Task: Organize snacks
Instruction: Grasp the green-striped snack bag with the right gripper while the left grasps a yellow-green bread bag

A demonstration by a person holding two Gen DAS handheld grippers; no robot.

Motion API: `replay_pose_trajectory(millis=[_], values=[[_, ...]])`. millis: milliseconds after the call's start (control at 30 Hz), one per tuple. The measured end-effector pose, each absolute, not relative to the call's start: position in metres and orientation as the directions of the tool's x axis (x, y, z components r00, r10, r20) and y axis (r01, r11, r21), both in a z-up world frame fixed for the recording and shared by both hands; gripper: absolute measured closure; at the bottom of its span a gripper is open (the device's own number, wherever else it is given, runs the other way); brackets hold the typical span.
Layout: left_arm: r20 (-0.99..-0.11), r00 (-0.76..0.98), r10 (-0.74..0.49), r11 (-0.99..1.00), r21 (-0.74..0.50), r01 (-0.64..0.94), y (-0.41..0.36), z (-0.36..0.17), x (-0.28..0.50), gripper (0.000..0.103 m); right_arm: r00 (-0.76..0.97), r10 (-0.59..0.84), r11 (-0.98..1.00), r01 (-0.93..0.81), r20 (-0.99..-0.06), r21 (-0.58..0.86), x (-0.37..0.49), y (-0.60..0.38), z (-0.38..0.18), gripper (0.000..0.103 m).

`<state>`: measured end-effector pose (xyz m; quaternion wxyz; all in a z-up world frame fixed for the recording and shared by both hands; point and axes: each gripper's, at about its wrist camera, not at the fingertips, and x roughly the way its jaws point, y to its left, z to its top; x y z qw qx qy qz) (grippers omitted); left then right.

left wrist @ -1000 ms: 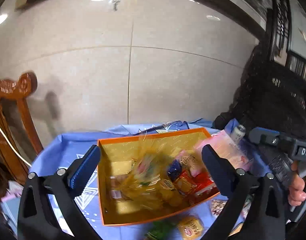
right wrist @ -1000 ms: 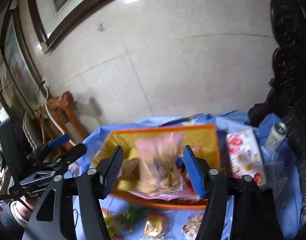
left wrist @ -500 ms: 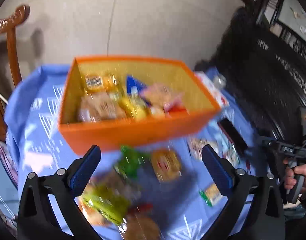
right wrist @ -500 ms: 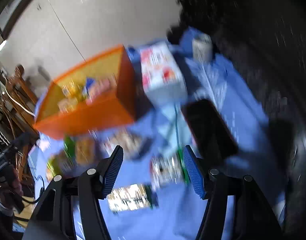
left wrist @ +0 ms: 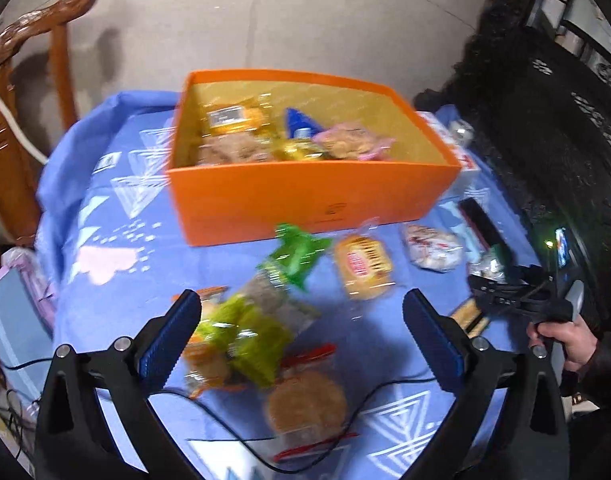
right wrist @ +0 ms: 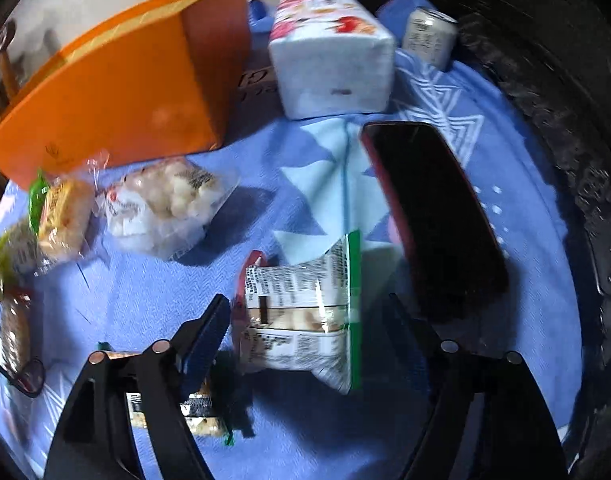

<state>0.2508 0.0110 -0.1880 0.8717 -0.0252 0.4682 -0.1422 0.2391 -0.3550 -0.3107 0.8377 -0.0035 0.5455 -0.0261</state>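
My left gripper (left wrist: pixel 301 324) hangs over the near part of the blue cloth (left wrist: pixel 117 240) with its jaws spread wide and nothing in them; a green-and-yellow snack bag (left wrist: pixel 245 332) and a round biscuit pack (left wrist: pixel 305 404) lie below the gap. Farther off stands the orange box (left wrist: pixel 305 196), with several snack packs already inside. Just in front of it lie a green packet (left wrist: pixel 297 256), a yellow cake pack (left wrist: pixel 363 266) and a white puffed-snack bag (left wrist: pixel 431 246).

My right gripper (right wrist: pixel 305 320) points down at a green-edged snack packet (right wrist: pixel 305 312) that lies between its jaws. They have just been opening, and the pads stand apart from the packet's sides. A dark phone (right wrist: pixel 433 216) lies just right of it. A tissue pack (right wrist: pixel 329 52) and a can (right wrist: pixel 427 38) sit at the far side, right of the box.
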Motion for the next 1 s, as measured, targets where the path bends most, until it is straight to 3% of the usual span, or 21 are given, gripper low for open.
replay_pose_trajectory(millis=[33, 67, 200, 367, 500, 667, 867, 933, 1000], values=[[-0.812, 0.523, -0.260, 0.962, -0.171, 0.212, 0.017, -0.190, 0.251, 0.004, 0.392, -0.039, 0.999, 0.024, -0.919, -0.032, 0.240, -0.352, -0.314, 0.056], [-0.816, 0.524, -0.244, 0.967, -0.163, 0.197, 0.023, -0.193, 0.251, 0.004, 0.385, -0.037, 0.999, 0.021, -0.922, -0.031, 0.240, -0.352, -0.315, 0.067], [-0.845, 0.495, -0.204, 0.976, -0.133, 0.175, 0.034, -0.211, 0.255, 0.004, 0.414, -0.056, 0.998, 0.011, -0.908, -0.056, 0.235, -0.345, -0.303, 0.077], [-0.866, 0.454, -0.210, 0.975, -0.149, 0.166, 0.036, -0.235, 0.257, 0.004, 0.488, 0.018, 1.000, 0.013, -0.872, 0.027, 0.218, -0.338, -0.263, 0.077], [-0.870, 0.443, -0.216, 0.965, -0.121, 0.234, 0.028, -0.247, 0.260, 0.004, 0.525, 0.154, 0.984, -0.001, -0.837, 0.180, 0.209, -0.328, -0.233, 0.077], [-0.863, 0.413, -0.293, 0.889, -0.087, 0.449, 0.012, -0.260, 0.274, 0.004, 0.503, 0.264, 0.957, -0.030, -0.823, 0.288, 0.212, -0.303, -0.222, 0.077], [-0.882, 0.376, -0.283, 0.728, 0.057, 0.683, -0.012, -0.284, 0.281, 0.005, 0.472, 0.303, 0.950, -0.076, -0.828, 0.304, 0.216, -0.282, -0.216, 0.077], [-0.888, 0.360, -0.288, 0.699, 0.062, 0.712, -0.015, -0.290, 0.284, 0.008, 0.458, 0.302, 0.950, -0.071, -0.836, 0.305, 0.217, -0.279, -0.218, 0.077], [-0.901, 0.323, -0.288, 0.669, 0.052, 0.742, -0.017, -0.300, 0.289, 0.022, 0.446, 0.302, 0.950, -0.062, -0.842, 0.308, 0.217, -0.279, -0.221, 0.077]])
